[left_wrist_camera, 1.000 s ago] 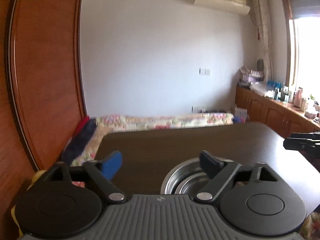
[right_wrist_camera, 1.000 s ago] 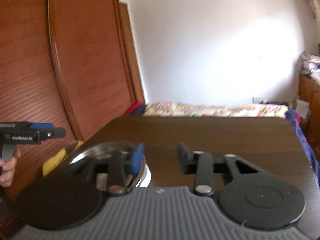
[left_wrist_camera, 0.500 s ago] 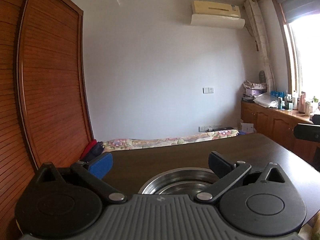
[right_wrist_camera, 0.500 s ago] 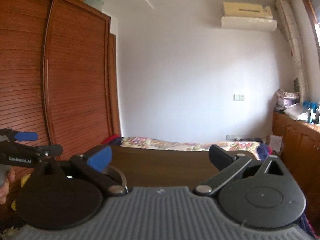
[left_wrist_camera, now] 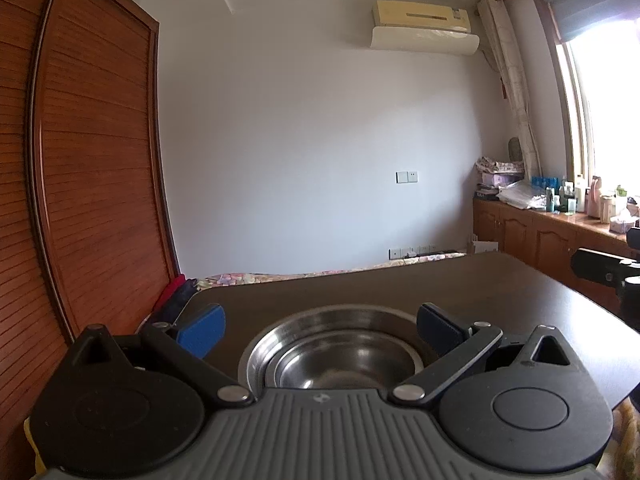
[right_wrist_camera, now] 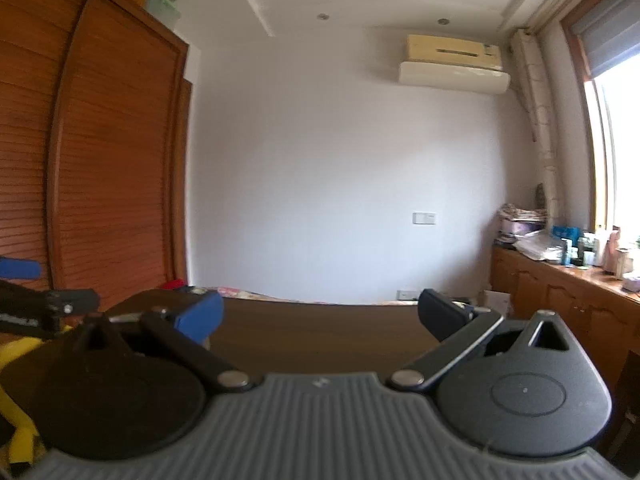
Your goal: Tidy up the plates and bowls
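While your left gripper (left_wrist_camera: 320,330) stands spread wide and grips nothing, the stacked steel bowls (left_wrist_camera: 332,354) sit on the dark table (left_wrist_camera: 500,292) between its fingers, untouched. Your right gripper (right_wrist_camera: 320,316) gapes equally wide, empty, over bare tabletop.

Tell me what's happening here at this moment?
A person holds a tool in each hand over a dark wooden table. The left tool is open, its fingers either side of a set of nested steel bowls on the table, without touching them. The right tool is also wide open with nothing between its fingers, over bare tabletop. Neither tool holds anything, and the bowls look already stacked together.
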The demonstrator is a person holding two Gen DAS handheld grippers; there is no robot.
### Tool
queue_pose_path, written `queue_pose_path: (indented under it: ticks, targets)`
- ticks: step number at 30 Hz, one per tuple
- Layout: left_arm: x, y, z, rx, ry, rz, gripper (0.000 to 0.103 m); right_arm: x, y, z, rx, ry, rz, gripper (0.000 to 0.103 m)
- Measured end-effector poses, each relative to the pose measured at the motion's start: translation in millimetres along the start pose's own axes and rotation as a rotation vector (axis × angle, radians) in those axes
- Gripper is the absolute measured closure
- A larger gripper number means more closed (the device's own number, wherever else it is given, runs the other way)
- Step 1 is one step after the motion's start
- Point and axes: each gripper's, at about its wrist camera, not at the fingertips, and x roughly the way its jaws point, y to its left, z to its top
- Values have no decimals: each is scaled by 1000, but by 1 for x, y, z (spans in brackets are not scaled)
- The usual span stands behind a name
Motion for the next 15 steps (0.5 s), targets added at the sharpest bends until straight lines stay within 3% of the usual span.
queue_pose_path:
  ticks: [15]
  targets:
    - [2,8,-12,-12,28,15,0,10,1,-10,3,50,-25,0]
